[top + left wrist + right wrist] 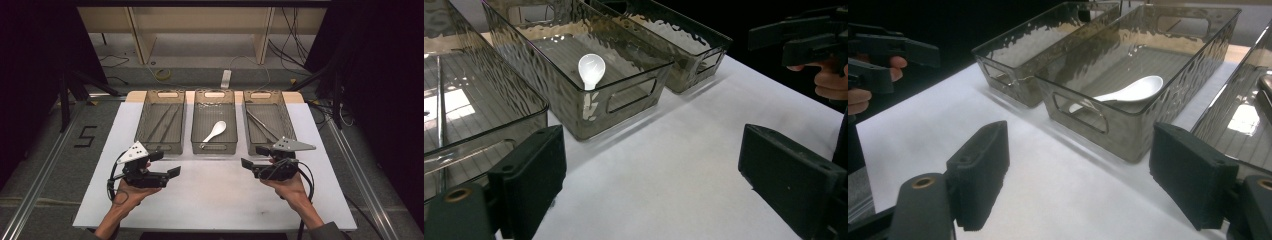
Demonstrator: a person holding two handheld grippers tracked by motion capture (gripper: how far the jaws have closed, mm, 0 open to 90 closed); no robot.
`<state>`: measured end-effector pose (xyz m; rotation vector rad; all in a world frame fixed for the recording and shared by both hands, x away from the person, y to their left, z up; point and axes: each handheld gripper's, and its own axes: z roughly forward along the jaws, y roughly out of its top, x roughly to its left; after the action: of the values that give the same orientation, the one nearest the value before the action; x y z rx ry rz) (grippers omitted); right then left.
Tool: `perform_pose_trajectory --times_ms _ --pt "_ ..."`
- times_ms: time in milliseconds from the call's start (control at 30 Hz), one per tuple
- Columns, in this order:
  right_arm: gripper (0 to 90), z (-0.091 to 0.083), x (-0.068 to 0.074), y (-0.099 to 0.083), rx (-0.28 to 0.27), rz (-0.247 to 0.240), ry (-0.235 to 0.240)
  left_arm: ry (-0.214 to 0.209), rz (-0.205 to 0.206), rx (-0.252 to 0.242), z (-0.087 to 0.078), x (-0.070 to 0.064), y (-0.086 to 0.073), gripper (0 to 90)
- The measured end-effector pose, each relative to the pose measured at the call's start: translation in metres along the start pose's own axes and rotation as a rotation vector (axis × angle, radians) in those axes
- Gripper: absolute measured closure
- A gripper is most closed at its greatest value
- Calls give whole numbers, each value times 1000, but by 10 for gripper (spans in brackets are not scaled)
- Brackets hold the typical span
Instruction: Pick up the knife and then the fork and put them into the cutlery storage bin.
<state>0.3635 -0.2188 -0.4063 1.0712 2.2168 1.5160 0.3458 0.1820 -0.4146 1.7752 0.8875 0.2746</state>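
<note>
Hovering wide-open, left tool [167,164], right tool [252,156], bare white table [215,195], near bins' [214,148] front edges.

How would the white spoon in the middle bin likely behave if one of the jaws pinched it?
The white spoon looks glossy and glazed, so probably slippery. Its curved bowl and handle suggest it may rock or pivot when nudged. If ceramic, stiff but chippable against the middle bin.

In the left tool's view the bin [469,115] nearest its own jaw is cut off by the left edge, and the thin dark things in it stay too faint to name. The spoon [1128,92] ahead of the right tool [1078,185] has its handle end blurred behind the rippled wall of the middle bin [1128,135]. The right tool's far-side bin [1243,120] runs off the right edge.
</note>
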Motion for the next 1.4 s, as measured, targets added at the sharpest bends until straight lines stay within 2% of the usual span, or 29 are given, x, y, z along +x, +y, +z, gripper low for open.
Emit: perform_pose_trajectory --times_ms 333,633,900,1400 --pt "217 -11 3 -19 -5 15 -7 -27 -5 6 1 -3 -1 115" --pt "206 -21 6 -28 -21 18 -5 -29 -11 14 0 -4 -3 114" --pt "194 -24 8 -38 -12 24 -15 -30 -10 10 -2 -4 -5 115" --pt "185 -26 8 -39 -10 7 -31 -34 -6 10 -2 -4 -5 115"
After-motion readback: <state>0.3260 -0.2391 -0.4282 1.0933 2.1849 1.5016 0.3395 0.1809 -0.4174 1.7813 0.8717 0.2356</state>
